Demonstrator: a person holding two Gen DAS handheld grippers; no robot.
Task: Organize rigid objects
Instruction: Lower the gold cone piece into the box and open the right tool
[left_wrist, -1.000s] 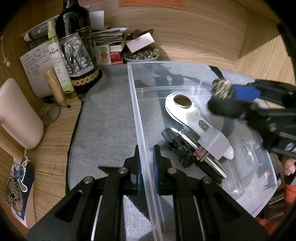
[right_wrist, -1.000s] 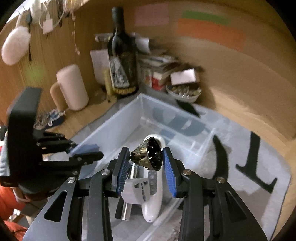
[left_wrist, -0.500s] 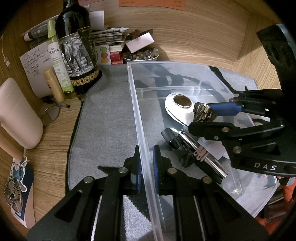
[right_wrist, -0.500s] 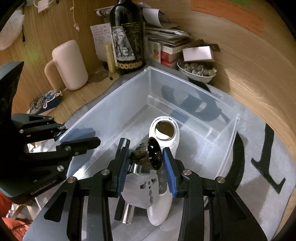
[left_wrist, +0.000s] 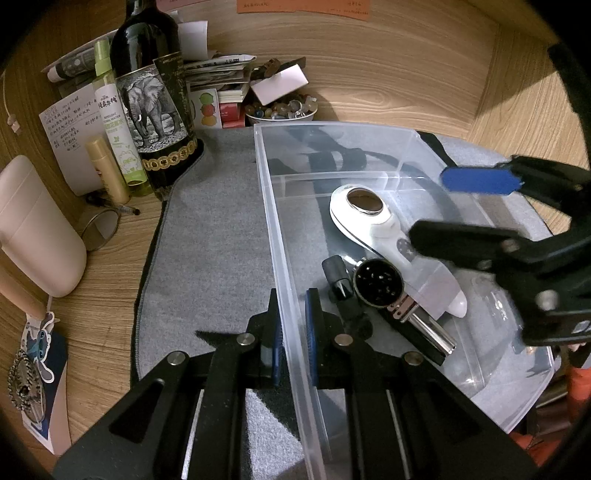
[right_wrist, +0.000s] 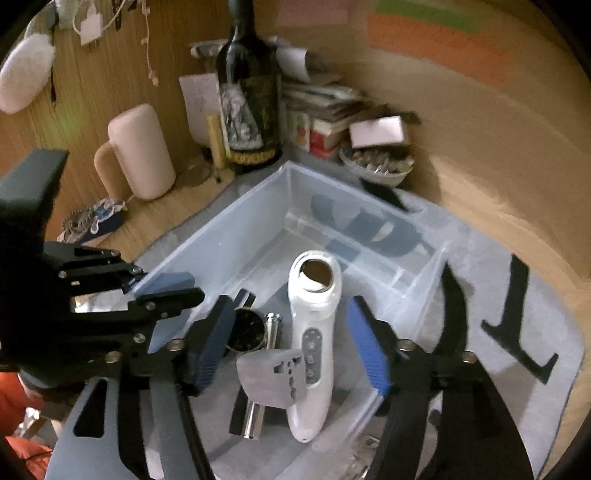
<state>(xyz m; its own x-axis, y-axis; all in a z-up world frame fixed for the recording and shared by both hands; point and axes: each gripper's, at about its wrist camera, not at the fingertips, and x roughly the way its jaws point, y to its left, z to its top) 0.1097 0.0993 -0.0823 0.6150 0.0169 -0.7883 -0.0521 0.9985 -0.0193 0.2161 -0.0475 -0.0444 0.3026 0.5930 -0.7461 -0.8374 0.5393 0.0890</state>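
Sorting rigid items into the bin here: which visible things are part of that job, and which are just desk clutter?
Job: clear bin, white handheld device, round metal piece, silver cylinder, left gripper clamped on the bin wall, right gripper opening.

Clutter: wine bottle, spray bottle, bowl of beads, pink container.

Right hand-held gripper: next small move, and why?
Probably lift the right hand-held gripper clear of the clear bin. Its jaws are opening with nothing between them, and the round metal piece already lies in the bin beside the white handheld device.
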